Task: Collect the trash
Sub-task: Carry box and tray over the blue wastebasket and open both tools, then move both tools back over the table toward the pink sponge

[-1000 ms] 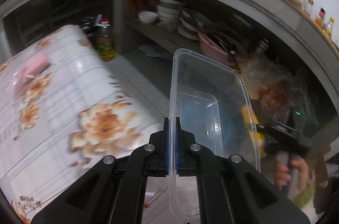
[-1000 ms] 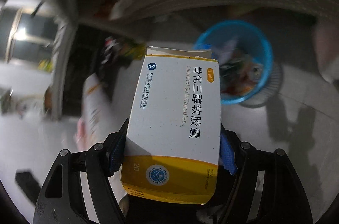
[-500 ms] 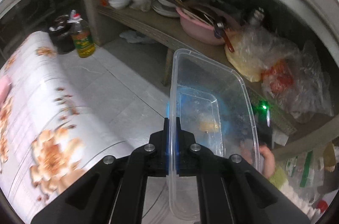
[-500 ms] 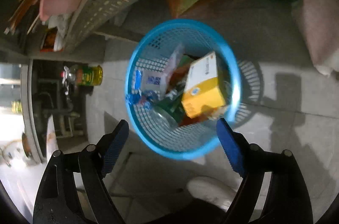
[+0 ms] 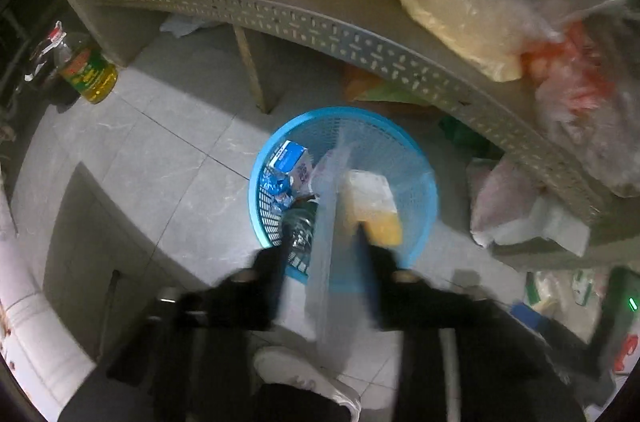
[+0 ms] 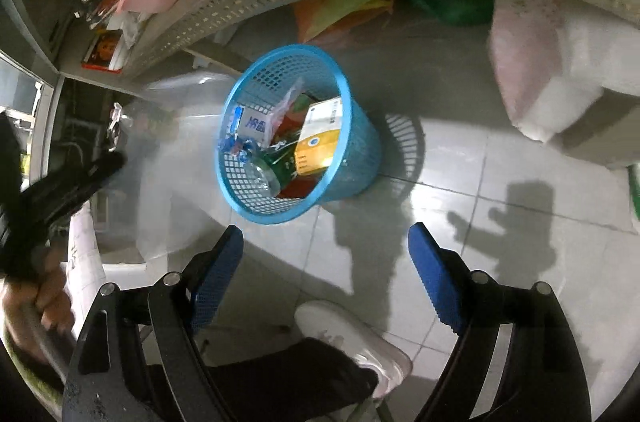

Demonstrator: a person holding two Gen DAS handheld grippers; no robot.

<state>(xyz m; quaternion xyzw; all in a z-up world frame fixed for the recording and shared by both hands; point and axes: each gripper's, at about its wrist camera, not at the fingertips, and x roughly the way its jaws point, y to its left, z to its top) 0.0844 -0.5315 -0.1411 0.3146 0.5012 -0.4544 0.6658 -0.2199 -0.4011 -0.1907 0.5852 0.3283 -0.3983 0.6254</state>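
Basket — one; clear tub — one

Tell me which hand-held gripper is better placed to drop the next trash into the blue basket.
Left. The left hand-held gripper has the clear plastic container between its fingers above the blue mesh basket. The right hand-held gripper is open and empty.

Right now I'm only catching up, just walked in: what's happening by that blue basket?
A person is collecting trash. The left hand-held gripper carries a clear plastic container over the blue basket on the floor; blur hides whether it is gripped. The right hand-held gripper hangs open and empty above the floor. A yellow and white medicine box lies in the basket among other rubbish.
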